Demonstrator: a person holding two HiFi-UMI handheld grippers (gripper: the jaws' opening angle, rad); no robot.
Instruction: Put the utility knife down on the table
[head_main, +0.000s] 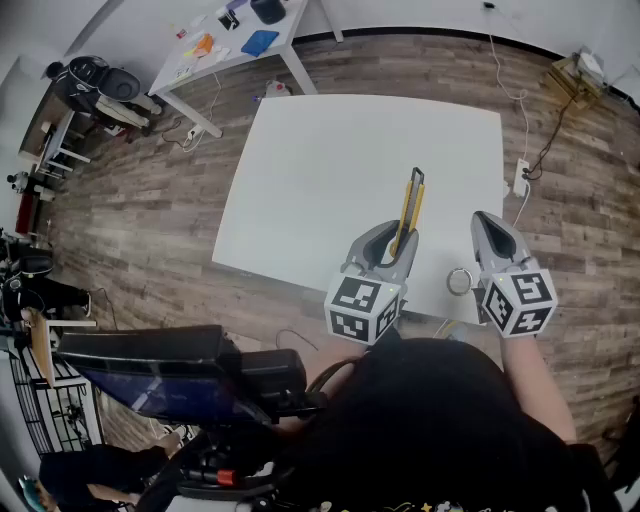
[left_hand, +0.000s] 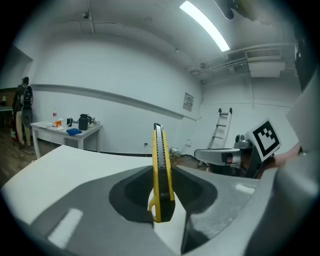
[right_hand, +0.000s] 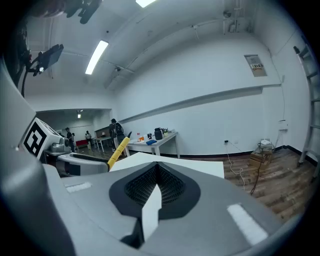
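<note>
Head view: I see a bare white tabletop (head_main: 320, 170) on a wood floor, with both grippers over its near edge. The left gripper (head_main: 398, 240) is clenched on a yellow utility knife (head_main: 411, 205), pinching it near the butt end. The rest of the handle sticks out past the jaws, pointing toward the far side of the tabletop.

In the left gripper view the knife stands on its narrow edge between the jaws, angled upward, with the tabletop below it. It looks lifted clear of the tabletop, though I cannot be sure of the gap.

The right gripper (head_main: 488, 226) hangs over the near right corner of the tabletop. Its own view shows the jaws closed together with nothing between them.

I judge the task not yet done: the knife is over the tabletop but not lying on it. What is left is to lower it, lay it flat and let go.

Nothing lies on the tabletop to block that. Beyond its far left corner stands a second table (head_main: 232, 48) with small items. Off its right edge a power strip (head_main: 520, 178) and cable lie on the floor.
</note>
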